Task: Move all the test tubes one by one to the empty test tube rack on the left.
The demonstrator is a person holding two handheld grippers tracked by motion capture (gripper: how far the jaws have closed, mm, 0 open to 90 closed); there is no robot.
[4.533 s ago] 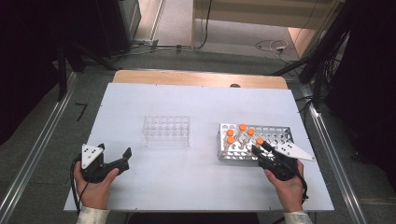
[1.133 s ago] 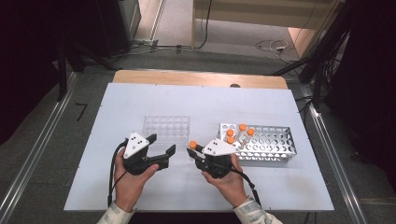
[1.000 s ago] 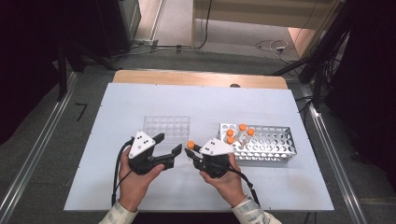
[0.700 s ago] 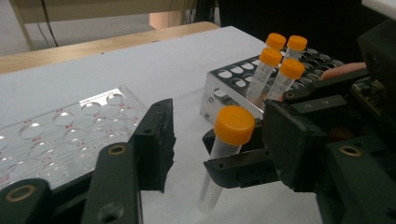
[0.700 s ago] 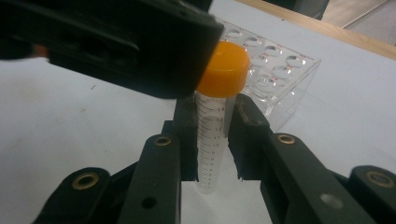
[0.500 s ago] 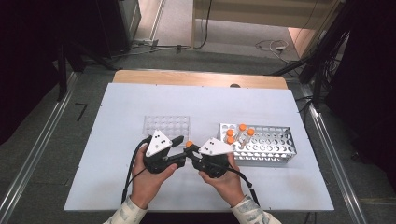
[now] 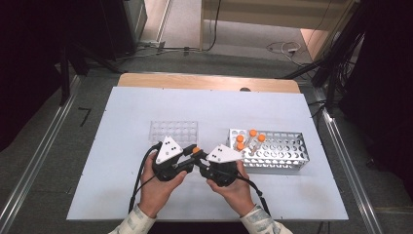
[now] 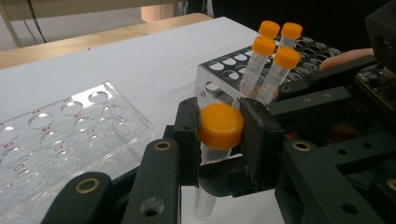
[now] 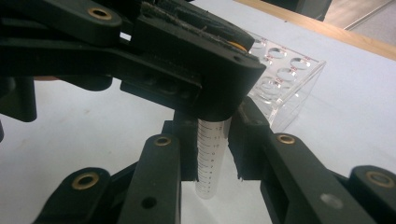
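A clear graduated tube [image 9: 209,158] with an orange cap [image 8: 221,126] is held upright between both grippers at the table's front middle [image 7: 196,150]. My right gripper [image 9: 211,156] is shut on the tube's body. My left gripper [image 8: 218,133] has just been closing and now presses its pads on the orange cap. In the high view the left gripper [image 7: 189,159] and right gripper [image 7: 201,164] meet tip to tip, just in front of the clear plastic rack [image 7: 174,132].
A metal rack [image 7: 287,161] to the right holds several orange-capped tubes [image 8: 276,53]. The clear rack [image 8: 56,135] has no tubes in the holes I can see. The white board [image 7: 122,122] ends at a wooden strip [image 7: 204,81] at the back.
The left hand moved right to meet the right gripper and closed its jaws on the tube's cap. The right hand stayed where it was, still holding the tube.
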